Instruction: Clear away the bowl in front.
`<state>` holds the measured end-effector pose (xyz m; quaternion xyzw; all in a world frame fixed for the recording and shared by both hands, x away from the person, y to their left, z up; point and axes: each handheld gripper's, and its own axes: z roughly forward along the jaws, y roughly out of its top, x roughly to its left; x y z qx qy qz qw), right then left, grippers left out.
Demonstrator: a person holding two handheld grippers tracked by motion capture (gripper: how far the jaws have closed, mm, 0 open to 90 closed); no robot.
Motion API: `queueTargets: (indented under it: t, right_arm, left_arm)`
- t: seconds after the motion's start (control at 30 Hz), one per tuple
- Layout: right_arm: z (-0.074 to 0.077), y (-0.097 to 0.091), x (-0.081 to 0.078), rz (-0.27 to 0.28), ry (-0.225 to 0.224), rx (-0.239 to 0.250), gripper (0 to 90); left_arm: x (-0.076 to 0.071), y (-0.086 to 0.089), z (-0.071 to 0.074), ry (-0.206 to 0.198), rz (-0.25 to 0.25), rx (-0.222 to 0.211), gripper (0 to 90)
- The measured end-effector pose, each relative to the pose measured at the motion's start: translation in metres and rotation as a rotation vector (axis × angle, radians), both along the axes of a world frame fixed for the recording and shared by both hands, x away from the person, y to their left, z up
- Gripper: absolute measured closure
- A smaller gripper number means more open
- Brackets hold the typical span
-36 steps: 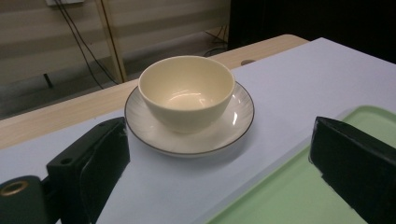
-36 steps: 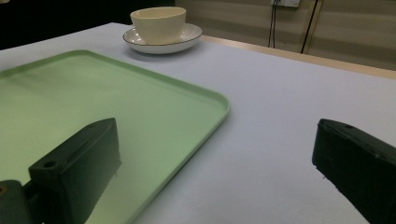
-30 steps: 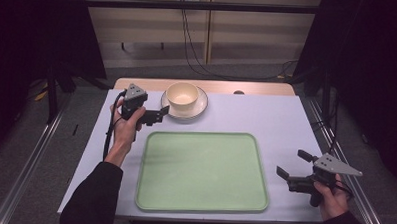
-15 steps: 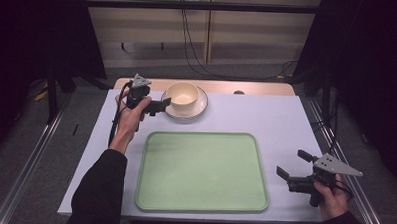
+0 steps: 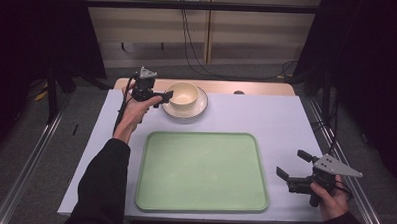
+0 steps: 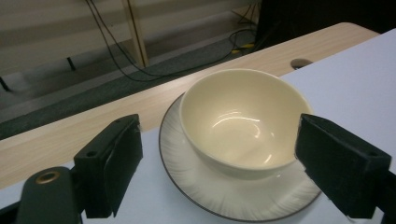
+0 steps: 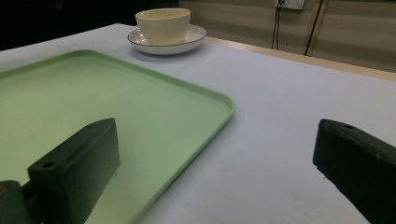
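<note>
1. Two fingers of the left gripper (image 5: 163, 96), apart and just narrowing, flank the bowl (image 6: 240, 119) on its saucer (image 6: 233, 196) (far tabletop edge), nothing gripped.
2. Right gripper (image 5: 293, 169) waits beside the tray (image 5: 202, 172), fingers apart.

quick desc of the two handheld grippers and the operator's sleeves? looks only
Both the left gripper and the right gripper are black, each with two blocky black jaws and a grey three-cornered plate on top. A round brass-coloured insert shows at the base of the left gripper's jaw in the left gripper view. A black cable trails from the left gripper. The person wears dark long sleeves.
</note>
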<state>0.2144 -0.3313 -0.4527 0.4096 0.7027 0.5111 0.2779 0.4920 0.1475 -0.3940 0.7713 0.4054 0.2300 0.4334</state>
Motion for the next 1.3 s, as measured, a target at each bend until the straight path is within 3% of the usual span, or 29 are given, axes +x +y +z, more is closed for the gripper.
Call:
queueTargets:
  t: [0.07,0.2,0.3,0.47,0.5,0.53,0.57,0.63,0.7,0.8,0.83,0.9,0.97,1.13,1.17,1.23,1.3]
  right_arm:
    - [0.0,0.0,0.0,0.002,-0.001,-0.003,0.3]
    - [0.0,-0.001,-0.001,0.006,-0.014,-0.004,0.3]
    - [0.0,-0.001,-0.001,0.004,-0.018,-0.009,0.4]
    - [0.0,-0.001,-0.001,0.005,-0.017,-0.007,0.4]
    - [0.0,0.0,-0.001,0.006,-0.013,-0.003,0.5]
    - [0.0,0.0,-0.001,0.006,-0.013,-0.003,0.5]
    - [0.0,-0.001,-0.001,0.008,-0.019,-0.007,0.5]
    - [0.0,0.0,0.0,0.01,-0.013,-0.004,0.5]
    - [0.0,0.0,0.0,0.009,-0.02,-0.009,0.5]
    - [0.0,0.0,-0.001,0.012,-0.011,-0.004,0.5]
    - [0.0,0.0,-0.001,0.012,-0.014,-0.002,0.6]
    - [0.0,0.0,0.0,0.014,-0.014,0.0,0.6]
    - [-0.001,0.0,0.0,0.011,-0.012,-0.007,0.6]
    - [-0.001,0.0,0.0,0.011,-0.012,-0.01,0.7]
    - [-0.001,-0.001,0.0,0.014,-0.011,-0.01,0.7]
    - [-0.001,0.0,0.0,0.011,-0.012,-0.011,0.7]
    - [-0.001,0.0,0.0,0.014,-0.002,-0.009,1.1]
  left_arm:
    - [0.009,-0.005,-0.005,0.019,0.012,-0.009,14.0]
    - [0.016,-0.01,-0.01,0.028,0.024,0.016,16.1]
    - [0.024,-0.013,-0.016,0.057,0.051,0.03,16.7]
    - [0.03,-0.018,-0.025,0.09,0.059,0.045,20.7]
    - [0.032,-0.021,-0.029,0.115,0.063,0.042,22.0]
    - [0.032,-0.021,-0.029,0.115,0.063,0.042,22.7]
    - [0.034,-0.023,-0.031,0.132,0.072,0.06,22.7]
    - [0.036,-0.025,-0.034,0.144,0.086,0.05,24.0]
    - [0.037,-0.024,-0.035,0.153,0.08,0.071,25.8]
    - [0.041,-0.026,-0.039,0.184,0.098,0.082,26.7]
    - [0.043,-0.028,-0.041,0.21,0.119,0.054,27.5]
    - [0.044,-0.03,-0.043,0.222,0.13,0.063,29.1]
    - [0.045,-0.033,-0.044,0.229,0.122,0.079,31.1]
    - [0.048,-0.035,-0.049,0.277,0.132,0.062,36.0]
    - [0.049,-0.035,-0.051,0.303,0.131,0.067,36.5]
    - [0.05,-0.034,-0.052,0.312,0.125,0.074,39.2]
    - [0.052,-0.034,-0.053,0.362,0.118,0.069,44.1]
